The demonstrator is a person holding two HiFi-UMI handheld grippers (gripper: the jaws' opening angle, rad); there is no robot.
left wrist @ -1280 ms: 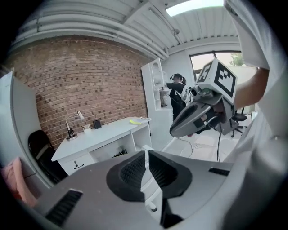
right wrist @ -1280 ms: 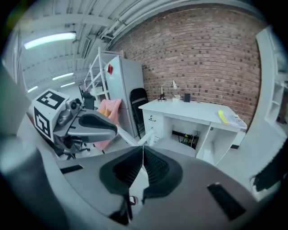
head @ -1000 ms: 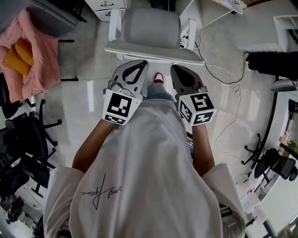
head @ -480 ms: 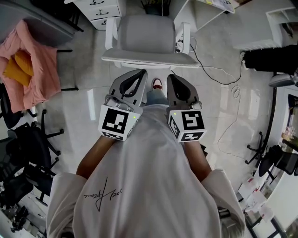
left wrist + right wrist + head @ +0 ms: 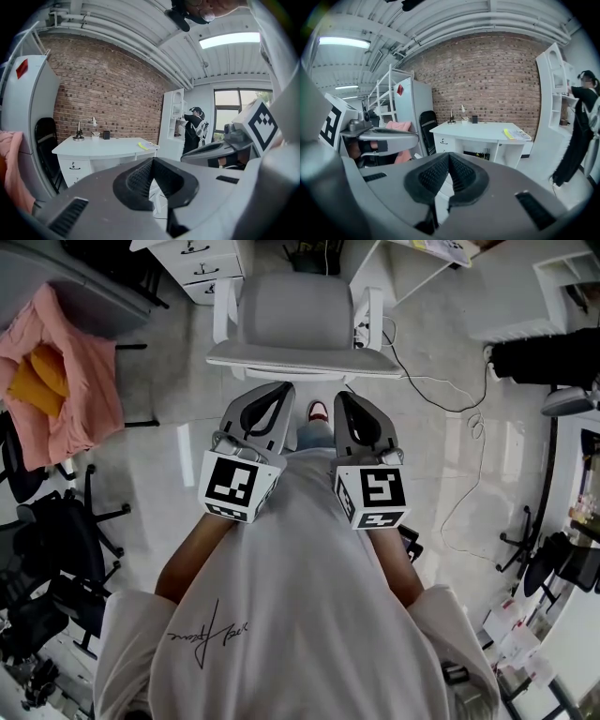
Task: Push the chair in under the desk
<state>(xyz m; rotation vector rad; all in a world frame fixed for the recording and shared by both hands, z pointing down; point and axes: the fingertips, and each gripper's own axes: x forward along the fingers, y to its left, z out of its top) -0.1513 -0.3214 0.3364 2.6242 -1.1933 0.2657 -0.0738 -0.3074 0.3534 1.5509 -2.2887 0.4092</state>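
A grey chair [image 5: 295,320] with white armrests stands straight ahead of me, its back toward me. It faces the white desk [image 5: 478,131], whose drawer unit [image 5: 211,263] shows at the top of the head view. My left gripper [image 5: 278,390] and right gripper [image 5: 345,399] are side by side just short of the chair's backrest edge, apart from it as far as I can tell. Both are shut and empty: the left gripper's [image 5: 151,161] pads meet, and so do the right gripper's [image 5: 449,157]. The chair itself is hidden in both gripper views.
A pink cloth [image 5: 56,371] hangs over furniture at the left, with black office chairs [image 5: 47,549] below it. Cables [image 5: 450,399] trail over the glossy floor at the right. A person [image 5: 581,126] stands by white shelves at the right. A black folding chair [image 5: 426,129] stands beside the desk.
Both grippers have lifted a little, and the right one has drawn in closer to the left. The chair sits slightly higher in the head view. Both stayed shut.
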